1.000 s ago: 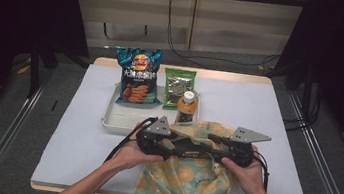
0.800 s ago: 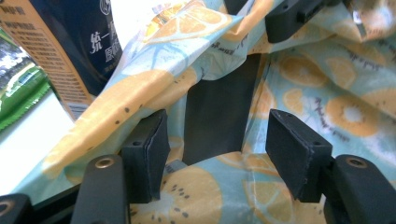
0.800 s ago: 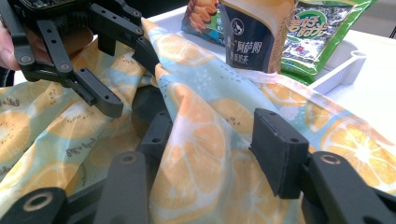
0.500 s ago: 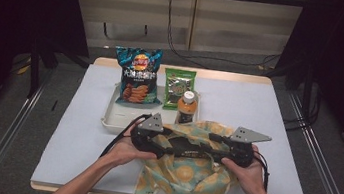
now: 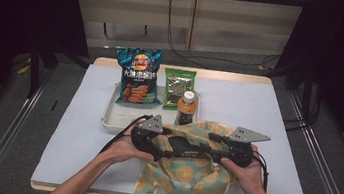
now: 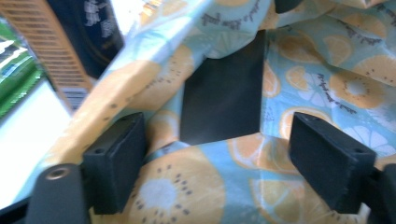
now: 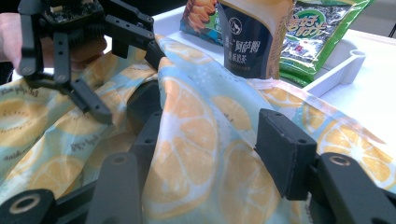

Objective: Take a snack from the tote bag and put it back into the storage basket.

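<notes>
A cloth bag (image 5: 184,179) printed with orange slices lies at the table's front edge. Both hand-held grippers hover over its mouth, pointing at each other. My left gripper (image 5: 176,148) (image 6: 224,163) has just been opening; its jaws stand wide with bag cloth between them, pads clear of it. My right gripper (image 5: 211,145) (image 7: 215,144) has also been opening a little. A raised fold of the bag rim stands between its jaws, lying against the left finger (image 7: 149,135). The right gripper view has the left gripper (image 7: 128,81) at upper left.
Behind the bag a white tray (image 5: 112,117) holds a blue chips bag (image 5: 137,75), a green seaweed pack (image 5: 178,83) and a tea bottle (image 5: 187,109) close to the bag's far rim. White table cloth lies bare to the left and right.
The left hand and its gripper shifted slightly left along the bag mouth. The right hand kept its place.
</notes>
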`<action>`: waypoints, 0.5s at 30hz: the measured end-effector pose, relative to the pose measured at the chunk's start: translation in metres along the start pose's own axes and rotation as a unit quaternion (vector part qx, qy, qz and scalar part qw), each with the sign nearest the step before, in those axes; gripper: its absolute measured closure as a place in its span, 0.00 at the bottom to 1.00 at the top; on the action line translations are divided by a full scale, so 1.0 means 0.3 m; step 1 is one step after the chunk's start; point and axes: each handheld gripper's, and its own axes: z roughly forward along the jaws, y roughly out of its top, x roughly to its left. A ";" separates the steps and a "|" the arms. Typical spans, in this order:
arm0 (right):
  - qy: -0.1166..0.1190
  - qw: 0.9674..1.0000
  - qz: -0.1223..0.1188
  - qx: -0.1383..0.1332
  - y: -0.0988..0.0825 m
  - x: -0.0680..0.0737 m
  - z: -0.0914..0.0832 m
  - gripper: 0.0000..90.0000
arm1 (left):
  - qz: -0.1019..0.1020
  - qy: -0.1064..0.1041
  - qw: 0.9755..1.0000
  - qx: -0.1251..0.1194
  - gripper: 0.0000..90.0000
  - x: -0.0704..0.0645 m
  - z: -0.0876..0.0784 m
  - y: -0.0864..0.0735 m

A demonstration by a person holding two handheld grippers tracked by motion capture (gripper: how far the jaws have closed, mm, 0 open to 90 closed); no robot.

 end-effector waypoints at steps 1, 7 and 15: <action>0.000 1.000 0.000 0.000 0.000 0.000 0.000 0.51 | 0.005 0.005 1.000 0.007 0.20 -0.007 0.005 0.002; 0.002 1.000 0.000 0.001 -0.003 0.002 -0.002 0.50 | 0.020 0.004 0.999 0.039 0.29 -0.038 0.018 0.011; 0.006 1.000 0.002 0.003 -0.013 0.003 -0.026 0.50 | 0.021 -0.025 0.998 0.056 0.42 -0.089 0.014 0.023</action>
